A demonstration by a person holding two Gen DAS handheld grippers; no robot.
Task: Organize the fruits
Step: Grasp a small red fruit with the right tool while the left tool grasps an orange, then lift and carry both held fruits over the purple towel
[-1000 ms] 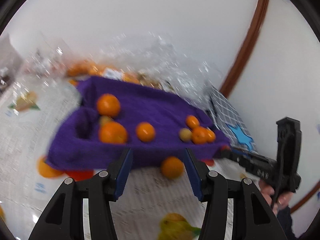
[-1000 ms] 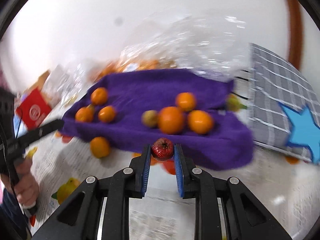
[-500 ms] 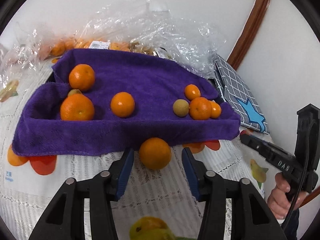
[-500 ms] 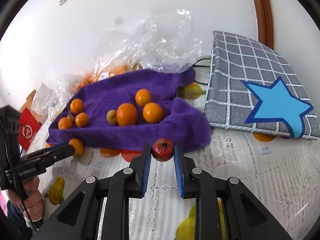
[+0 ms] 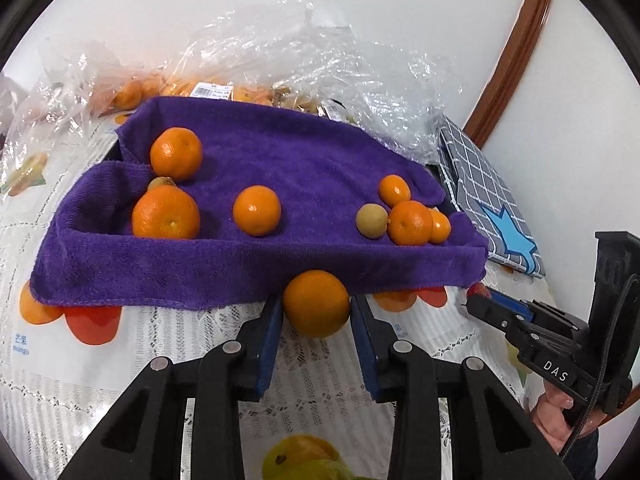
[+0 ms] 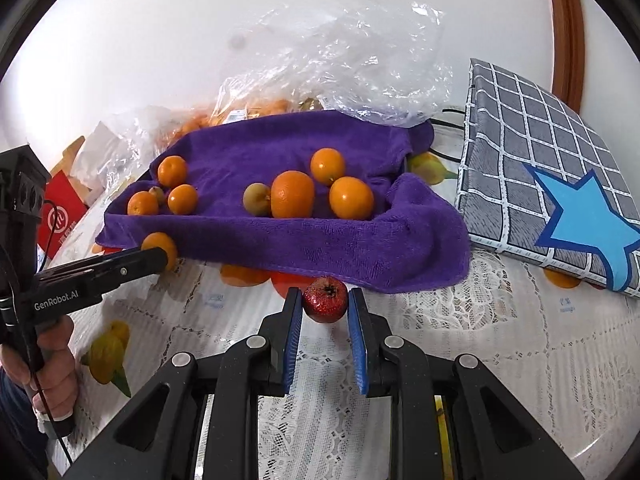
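A purple towel (image 5: 304, 168) lines a tray and holds several oranges and a small brownish fruit (image 5: 372, 220); the towel shows in the right wrist view too (image 6: 320, 236). My left gripper (image 5: 316, 312) is shut on an orange (image 5: 316, 303) that rests on the tablecloth at the towel's front edge. My right gripper (image 6: 325, 308) is shut on a small red fruit (image 6: 325, 299), held just in front of the towel's near right corner. The left gripper also shows in the right wrist view (image 6: 158, 258), the right one in the left wrist view (image 5: 478, 304).
Clear plastic bags (image 5: 320, 68) with more oranges lie behind the towel against the white wall. A grey checked box with a blue star (image 6: 560, 192) lies to the right. A red packet (image 6: 60, 216) is at far left. A lace fruit-print tablecloth (image 6: 480, 340) covers the table.
My left gripper moved forward and closed around the orange at the towel's front edge. My right gripper, still holding the red fruit, moved closer to the towel.
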